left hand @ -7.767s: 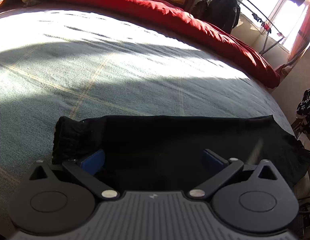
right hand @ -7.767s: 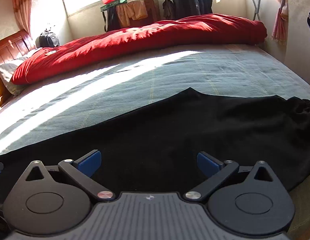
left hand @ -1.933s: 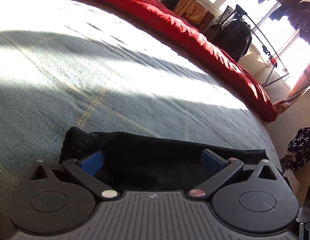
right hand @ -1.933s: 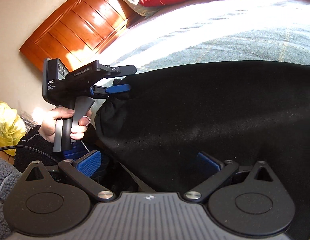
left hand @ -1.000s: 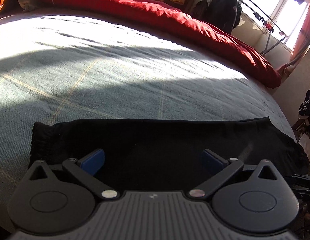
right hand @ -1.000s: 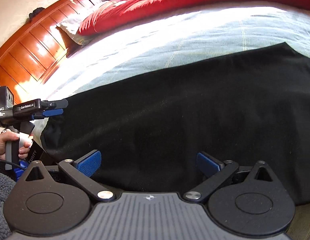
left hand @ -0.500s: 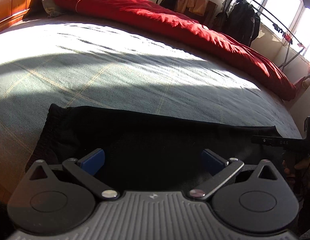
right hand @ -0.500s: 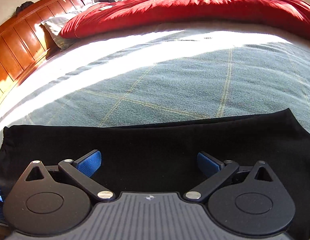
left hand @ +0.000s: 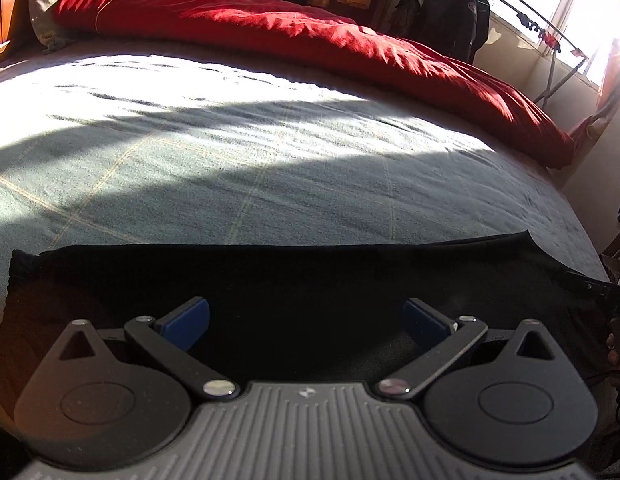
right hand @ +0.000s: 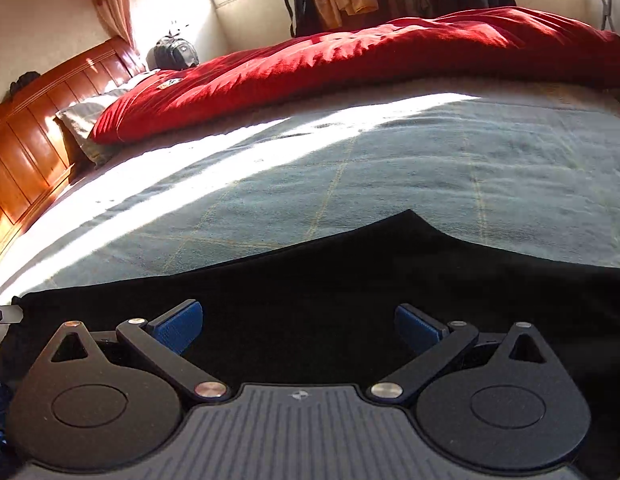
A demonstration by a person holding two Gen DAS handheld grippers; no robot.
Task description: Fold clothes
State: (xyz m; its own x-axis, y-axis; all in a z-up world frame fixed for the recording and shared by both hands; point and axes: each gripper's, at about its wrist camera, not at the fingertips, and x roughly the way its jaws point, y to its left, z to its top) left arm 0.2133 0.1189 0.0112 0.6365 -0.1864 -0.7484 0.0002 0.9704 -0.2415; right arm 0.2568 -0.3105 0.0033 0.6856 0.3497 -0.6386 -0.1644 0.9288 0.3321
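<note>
Across the lower half of both views, the black garment (left hand: pixel 310 276) lies flat along the near edge of the grey-green bedspread (left hand: pixel 245 160), with the left gripper (left hand: pixel 307 322) and right gripper (right hand: pixel 297 326) spread wide above it, holding nothing.

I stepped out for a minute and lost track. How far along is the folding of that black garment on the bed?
Done: the black garment lies spread in a long flat band across the near edge of the bed. In hand: nothing, since the left gripper and right gripper both hover open above it. Left: no fold into a compact stack is visible, so that likely remains.
</note>
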